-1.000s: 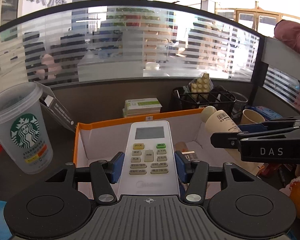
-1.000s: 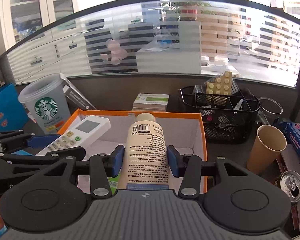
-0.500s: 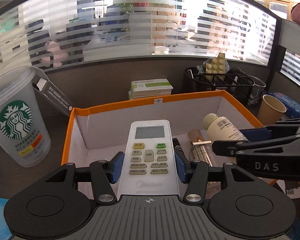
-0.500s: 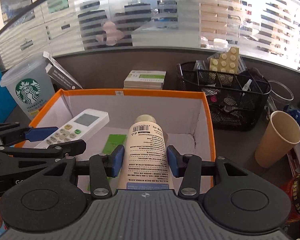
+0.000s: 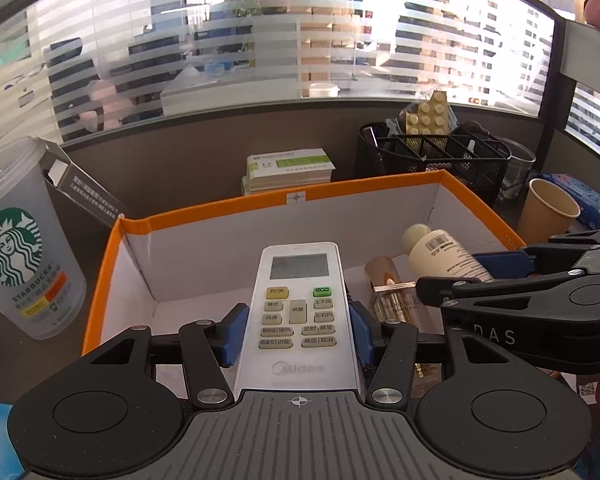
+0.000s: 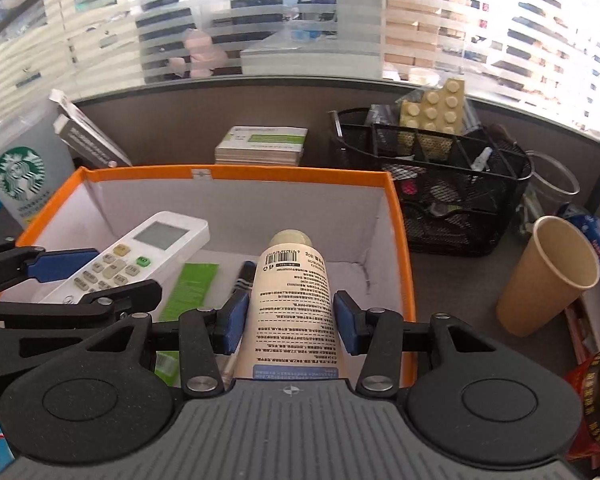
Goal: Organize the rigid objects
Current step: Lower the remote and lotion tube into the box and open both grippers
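Left gripper [image 5: 298, 334] clamping remote [image 5: 299, 312], base hidden

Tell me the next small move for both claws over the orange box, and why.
Probably lower both a little, then release. The left claw grips the remote and the right claw the cream bottle, both poised over the orange box.

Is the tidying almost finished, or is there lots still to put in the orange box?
Partly done. Already inside the orange-rimmed cardboard box: a green flat packet, a black pen and a gold-capped glass bottle. In hand: the left gripper holds the white remote control and the right gripper holds the cream plastic bottle, both over the box, not yet released. The brown paper cup remains outside.
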The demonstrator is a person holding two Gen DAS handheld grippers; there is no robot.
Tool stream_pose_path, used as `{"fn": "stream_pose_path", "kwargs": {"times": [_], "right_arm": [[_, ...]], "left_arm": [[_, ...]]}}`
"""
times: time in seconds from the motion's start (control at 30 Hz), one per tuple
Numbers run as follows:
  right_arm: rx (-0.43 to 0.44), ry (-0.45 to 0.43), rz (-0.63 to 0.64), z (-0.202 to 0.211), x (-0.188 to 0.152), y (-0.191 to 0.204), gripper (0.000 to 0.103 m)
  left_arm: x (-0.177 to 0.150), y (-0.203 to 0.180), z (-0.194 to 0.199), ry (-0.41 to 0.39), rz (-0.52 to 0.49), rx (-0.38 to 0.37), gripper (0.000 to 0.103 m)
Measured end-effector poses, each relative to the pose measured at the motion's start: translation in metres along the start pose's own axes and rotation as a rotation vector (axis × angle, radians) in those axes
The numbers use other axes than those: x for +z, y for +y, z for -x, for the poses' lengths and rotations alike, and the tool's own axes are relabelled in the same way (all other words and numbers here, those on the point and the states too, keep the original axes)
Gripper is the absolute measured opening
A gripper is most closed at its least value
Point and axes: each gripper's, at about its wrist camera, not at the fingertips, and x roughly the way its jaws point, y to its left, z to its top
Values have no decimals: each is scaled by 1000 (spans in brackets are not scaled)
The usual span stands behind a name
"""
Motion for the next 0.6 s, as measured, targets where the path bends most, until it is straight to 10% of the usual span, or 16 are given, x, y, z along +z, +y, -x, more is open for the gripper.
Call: {"fn": "stream_pose_path", "kwargs": {"times": [0.6], "right_arm": [[-130,15,144,-16,1,14,44]], "left_arm": [[-4,-10,-22,44,-54,94,52]]}}
